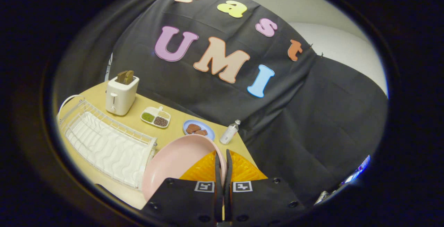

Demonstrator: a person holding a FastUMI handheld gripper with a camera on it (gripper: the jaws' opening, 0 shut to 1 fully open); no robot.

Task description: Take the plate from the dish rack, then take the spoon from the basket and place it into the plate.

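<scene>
A pink plate (177,162) hangs tilted above the table, its rim caught between my fingers. My gripper (223,154) is shut on that rim, the two fingers nearly touching. Behind the plate and the fingers lies an orange basket (244,171) with a ribbed weave; the plate and my fingers hide what it holds. The white wire dish rack (104,143) stands to the left of the plate on the wooden table (173,129), holding just a white quilted mat.
A white toaster (120,95) with toast stands beyond the rack. Past the plate are a divided dish (155,117) of seeds, a blue plate (198,129) with brown food and a small bottle (230,132) near the table's far edge.
</scene>
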